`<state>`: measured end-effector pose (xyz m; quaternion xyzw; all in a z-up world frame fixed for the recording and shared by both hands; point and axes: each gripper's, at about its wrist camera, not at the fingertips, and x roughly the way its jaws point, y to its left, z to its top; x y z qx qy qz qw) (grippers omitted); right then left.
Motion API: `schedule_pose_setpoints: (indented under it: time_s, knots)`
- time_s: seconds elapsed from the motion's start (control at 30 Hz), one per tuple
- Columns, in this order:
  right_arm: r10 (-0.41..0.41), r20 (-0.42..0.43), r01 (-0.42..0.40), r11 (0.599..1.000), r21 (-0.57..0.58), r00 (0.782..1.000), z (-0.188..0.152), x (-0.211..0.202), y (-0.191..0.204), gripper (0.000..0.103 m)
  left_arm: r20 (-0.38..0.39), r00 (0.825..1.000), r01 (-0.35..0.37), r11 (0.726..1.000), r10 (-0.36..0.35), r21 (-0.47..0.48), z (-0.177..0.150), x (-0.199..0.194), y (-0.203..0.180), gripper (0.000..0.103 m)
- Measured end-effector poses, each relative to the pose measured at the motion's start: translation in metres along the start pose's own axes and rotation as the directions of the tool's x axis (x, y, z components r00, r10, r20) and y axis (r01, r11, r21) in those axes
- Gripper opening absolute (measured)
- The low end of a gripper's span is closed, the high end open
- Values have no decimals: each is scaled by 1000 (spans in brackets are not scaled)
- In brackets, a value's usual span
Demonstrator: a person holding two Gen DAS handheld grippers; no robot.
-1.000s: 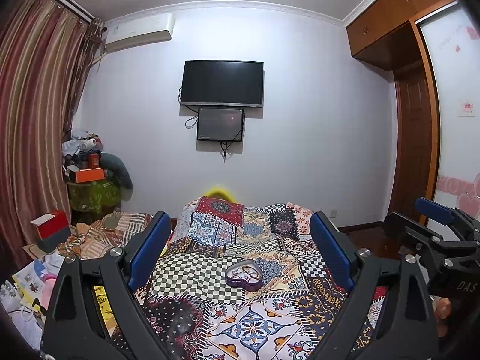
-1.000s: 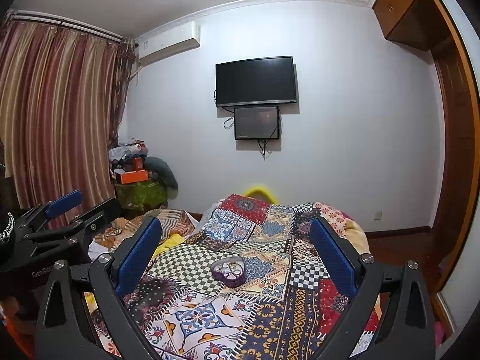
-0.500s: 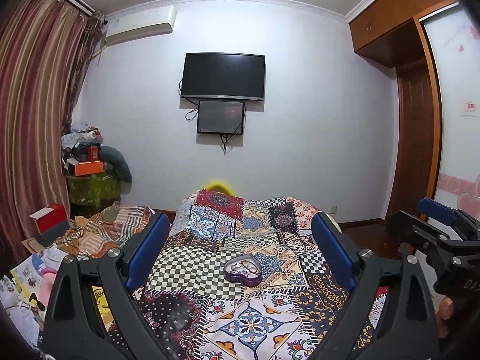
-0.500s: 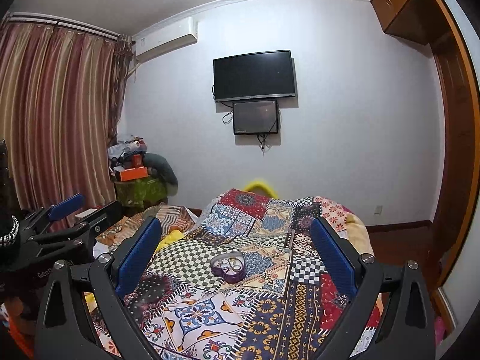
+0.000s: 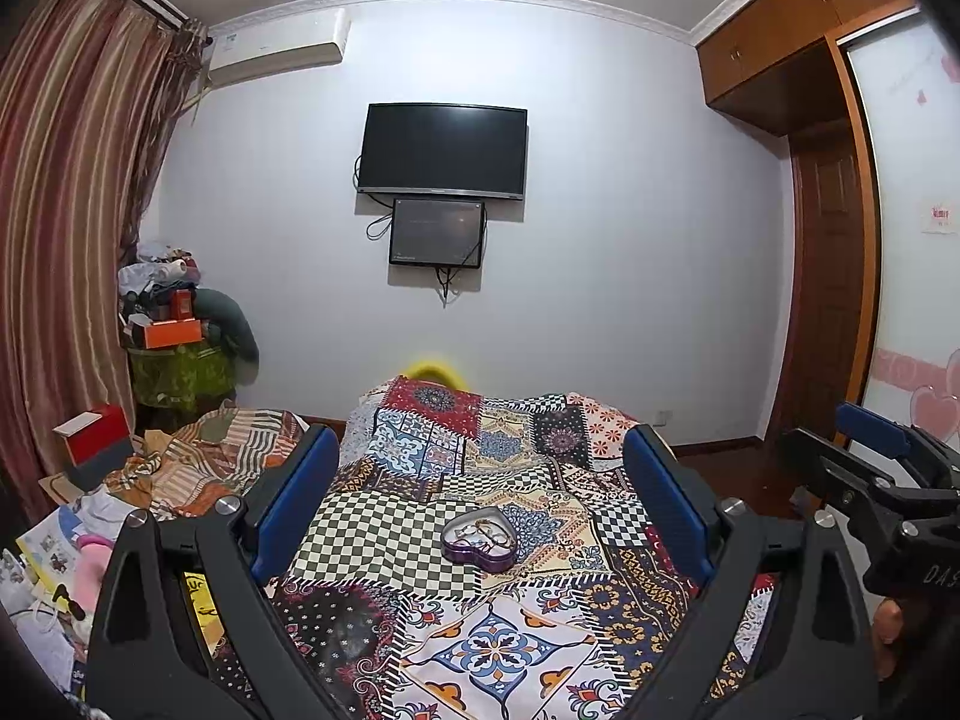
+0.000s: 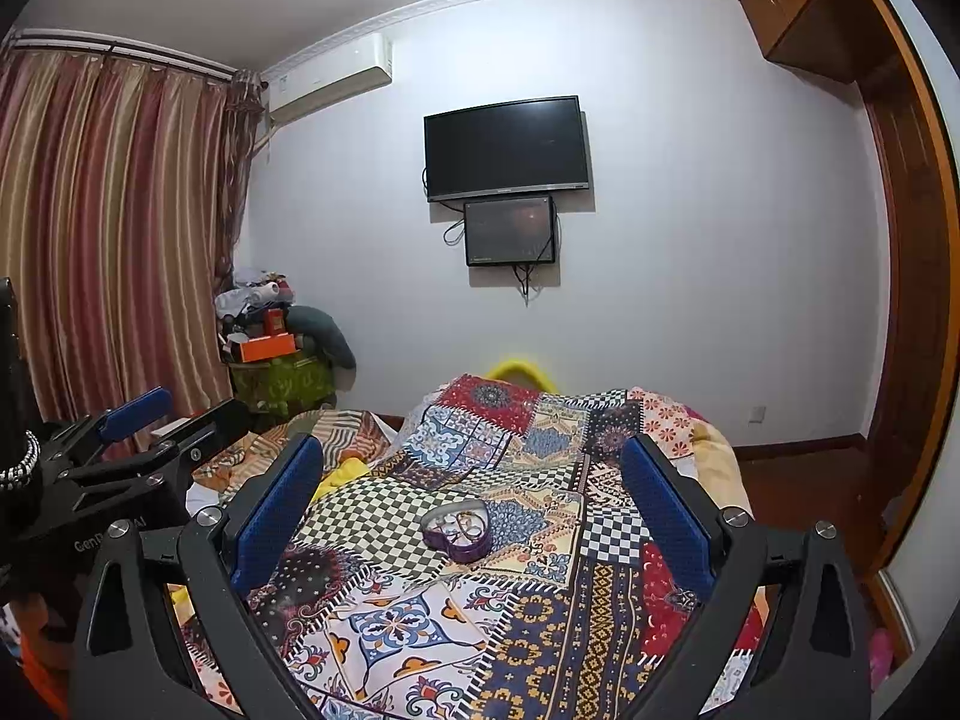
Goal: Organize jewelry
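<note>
**Jewelry Box Untouched, Both Grippers Held Off**

A purple heart-shaped box (image 5: 479, 542) was found lying open on the patchwork quilt (image 5: 516, 654) of the bed, on the seam between a checkered patch and a floral one. Small pieces of jewelry (image 6: 461, 525), thin and ring-like, were seen inside it; their exact kind could not be made out. No loose jewelry could be picked out on the quilt around the box.

The left gripper (image 5: 477, 495) was held well short of the box, its blue-padded fingers (image 5: 294, 492) spread wide and nothing held between them. The right gripper (image 6: 471, 501) was likewise held back, its fingers (image 6: 663, 504) released and empty.

The task was judged to be barely begun, if at all: nothing was grasped, and the sorting of the contents was judged still to be done.
</note>
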<state>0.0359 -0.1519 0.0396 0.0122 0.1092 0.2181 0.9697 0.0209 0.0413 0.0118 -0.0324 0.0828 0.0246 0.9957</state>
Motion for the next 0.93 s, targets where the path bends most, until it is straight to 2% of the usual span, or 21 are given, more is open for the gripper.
schedule_pose_setpoints:
  time_s: [0.57,0.93]
  knots:
    - [-7,-2,7,1000,2,1000,-2,1,0,99,-16,999,41,999,-41,0,-2,0,-3,96]
    - [-18,-23,18,1000,10,1000,-6,7,-2,99,-27,999,37,999,-37,7,-6,6,-3,96]
